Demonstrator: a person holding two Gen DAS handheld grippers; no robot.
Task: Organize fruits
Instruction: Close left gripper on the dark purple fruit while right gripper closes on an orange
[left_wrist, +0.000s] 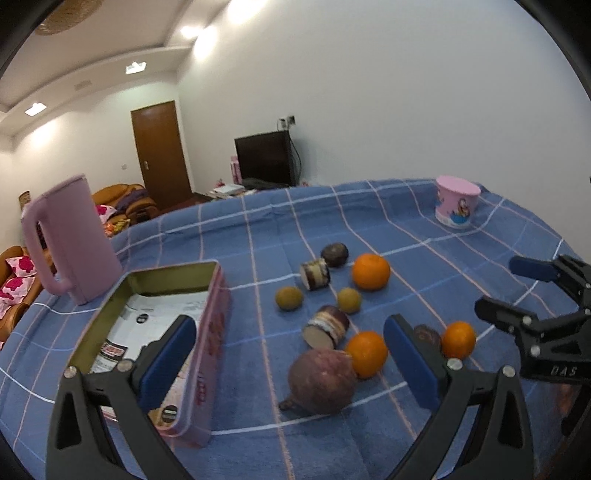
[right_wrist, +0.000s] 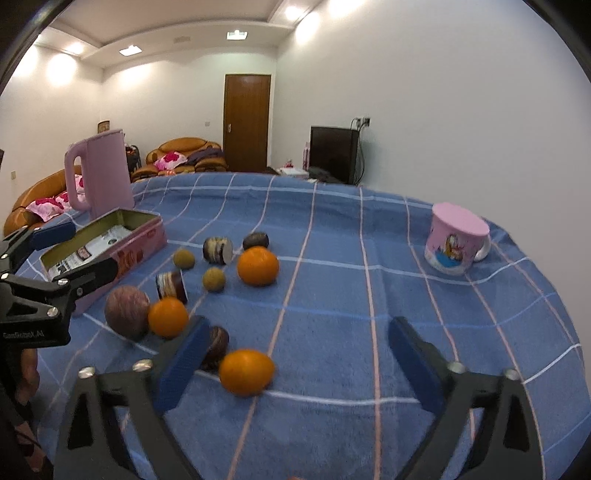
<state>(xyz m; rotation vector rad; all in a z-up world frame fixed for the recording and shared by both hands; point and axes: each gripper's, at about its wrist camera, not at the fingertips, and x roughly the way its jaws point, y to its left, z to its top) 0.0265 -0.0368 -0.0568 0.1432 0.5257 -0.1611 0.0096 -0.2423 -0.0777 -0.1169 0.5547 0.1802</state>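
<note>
Fruit lies loose on the blue checked cloth. My left gripper is open above a big purple round fruit, with a cut cane piece and an orange just beyond; its left finger hangs over the open pink tin. My right gripper is open too. An orange lies between its fingers, nearer the left one, with neither pad touching it. A dark passion fruit sits half hidden behind that left finger.
Further back lie another orange, two small greenish fruits, a second cane piece and a dark fruit. A pink jug stands behind the tin, a pink cartoon mug at the far right.
</note>
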